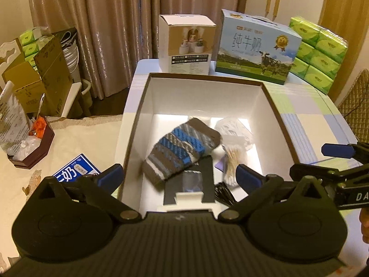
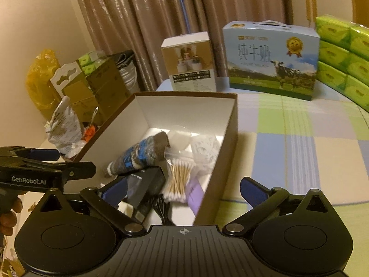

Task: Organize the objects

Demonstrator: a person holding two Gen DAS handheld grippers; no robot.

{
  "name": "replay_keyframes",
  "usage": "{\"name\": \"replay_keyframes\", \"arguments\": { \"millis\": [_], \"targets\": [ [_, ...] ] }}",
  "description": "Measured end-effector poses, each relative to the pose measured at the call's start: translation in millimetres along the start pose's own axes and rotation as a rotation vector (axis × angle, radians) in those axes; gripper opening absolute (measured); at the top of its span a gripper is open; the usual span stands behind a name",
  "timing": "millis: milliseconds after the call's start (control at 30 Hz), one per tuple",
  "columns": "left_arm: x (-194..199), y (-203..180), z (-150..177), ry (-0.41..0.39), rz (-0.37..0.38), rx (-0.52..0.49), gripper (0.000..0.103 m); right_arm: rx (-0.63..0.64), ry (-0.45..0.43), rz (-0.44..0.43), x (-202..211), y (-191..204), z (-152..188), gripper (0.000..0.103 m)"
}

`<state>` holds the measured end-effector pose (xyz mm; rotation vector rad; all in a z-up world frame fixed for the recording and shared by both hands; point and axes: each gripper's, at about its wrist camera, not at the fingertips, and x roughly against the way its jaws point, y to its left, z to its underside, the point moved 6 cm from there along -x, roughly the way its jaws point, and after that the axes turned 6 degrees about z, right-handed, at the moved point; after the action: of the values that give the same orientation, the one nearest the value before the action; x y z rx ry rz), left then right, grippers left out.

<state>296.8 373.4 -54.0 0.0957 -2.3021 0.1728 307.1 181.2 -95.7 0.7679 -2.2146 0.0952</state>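
Note:
An open box with a brown rim and white inside stands on the table. In it lie a striped blue, brown and grey sock, a bag of cotton swabs, a black packet, a white lacy item, a black cable and a purple item. My left gripper hangs open above the box's near end, over the sock, gripping nothing. My right gripper is open over the near right corner, with nothing held.
Behind the box stand a white product box, a blue milk carton case and stacked green tissue packs. To the left sit a dark tray of clutter, a small blue milk pack and cardboard boxes. A checked tablecloth lies right.

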Motion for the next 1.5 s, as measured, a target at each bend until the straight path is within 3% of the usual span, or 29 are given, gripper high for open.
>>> {"name": "replay_keyframes", "arguments": {
  "millis": [500,1033,1500],
  "targets": [
    [52,-47,40,-0.033,-0.017,-0.002,0.102,-0.022,0.016,0.0,67,-27,41,0.101],
    [96,-142,104,0.008,-0.005,-0.003,0.101,-0.049,0.041,-0.023,146,-83,105,0.101],
    [123,-218,146,0.023,0.018,-0.013,0.101,-0.084,0.028,0.038,213,-136,152,0.101]
  ]
}}
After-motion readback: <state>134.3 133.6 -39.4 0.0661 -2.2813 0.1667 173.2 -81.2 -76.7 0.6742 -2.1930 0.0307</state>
